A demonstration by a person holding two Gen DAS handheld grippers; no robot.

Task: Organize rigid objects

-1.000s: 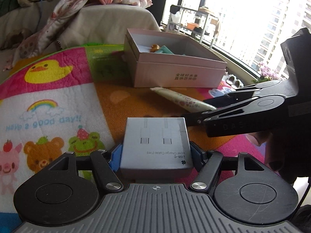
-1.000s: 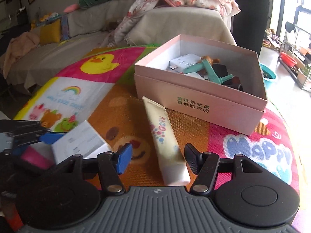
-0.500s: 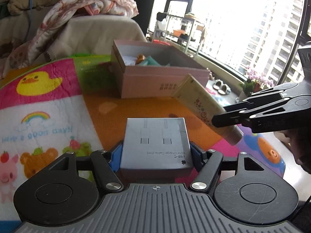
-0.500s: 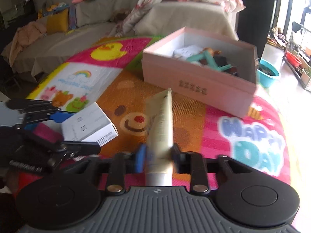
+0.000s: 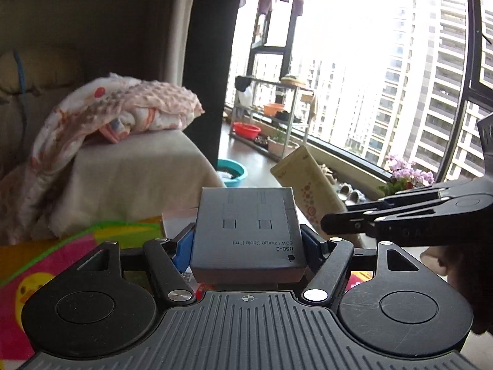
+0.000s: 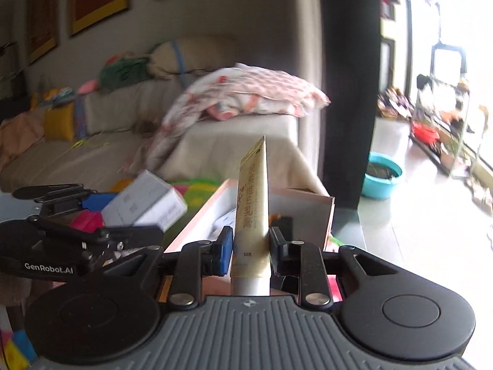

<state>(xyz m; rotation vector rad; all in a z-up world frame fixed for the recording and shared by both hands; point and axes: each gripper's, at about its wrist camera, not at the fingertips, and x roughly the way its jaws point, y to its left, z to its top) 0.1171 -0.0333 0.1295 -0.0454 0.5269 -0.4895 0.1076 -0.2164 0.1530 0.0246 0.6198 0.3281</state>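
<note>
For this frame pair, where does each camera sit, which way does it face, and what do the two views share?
Left wrist: on the left gripper, looking forward along its fingers over the grey cable box toward sofa and window; the right gripper and part of a hand show at right.
Right wrist: on the right gripper, looking forward along the cream tube over the pink box toward the sofa; the left gripper shows at left.
Shared: tube, cable box, blanket, teal basin.

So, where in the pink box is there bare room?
The pink box looks bare only along its left inner wall. Its middle and right are crowded: white item, orange piece, dark block. The tube in the right gripper hides the rest.
</note>
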